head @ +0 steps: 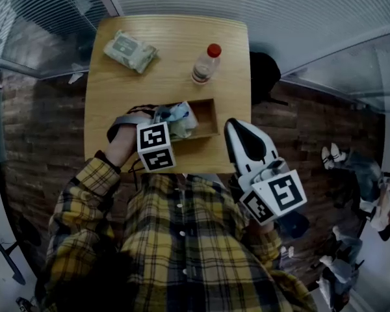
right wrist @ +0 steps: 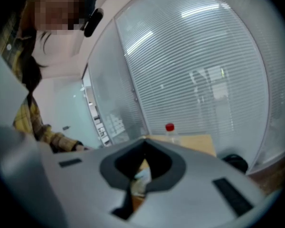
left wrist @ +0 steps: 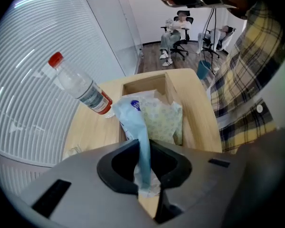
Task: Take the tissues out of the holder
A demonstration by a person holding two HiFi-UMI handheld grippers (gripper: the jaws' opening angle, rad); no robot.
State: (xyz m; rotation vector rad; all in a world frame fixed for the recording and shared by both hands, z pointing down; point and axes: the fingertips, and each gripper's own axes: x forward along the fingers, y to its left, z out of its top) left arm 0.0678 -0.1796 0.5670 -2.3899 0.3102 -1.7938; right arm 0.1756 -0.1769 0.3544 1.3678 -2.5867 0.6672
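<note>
The left tongs [left wrist: 142, 144] were clamped on the edge of a blue tissue pack [left wrist: 132, 115], pointing steeply down over the near left part of the wooden holder [left wrist: 170, 87]. The pack stretched up from the holder into the tongs. Its lower part lay against a pale patterned tissue pack [left wrist: 164, 120] that sat in the holder just to its right. The far end of the holder showed bare wood. The holder sat near the front of the desk [left wrist: 199, 113]. A clear bottle with a red cap [left wrist: 83, 91] stood beyond it. A third tissue pack [head: 130, 51] lay flat at the far left of the desk, well apart from the holder. The right tongs [right wrist: 145, 142] hung just right of the holder with their tips together and nothing between them.
</note>
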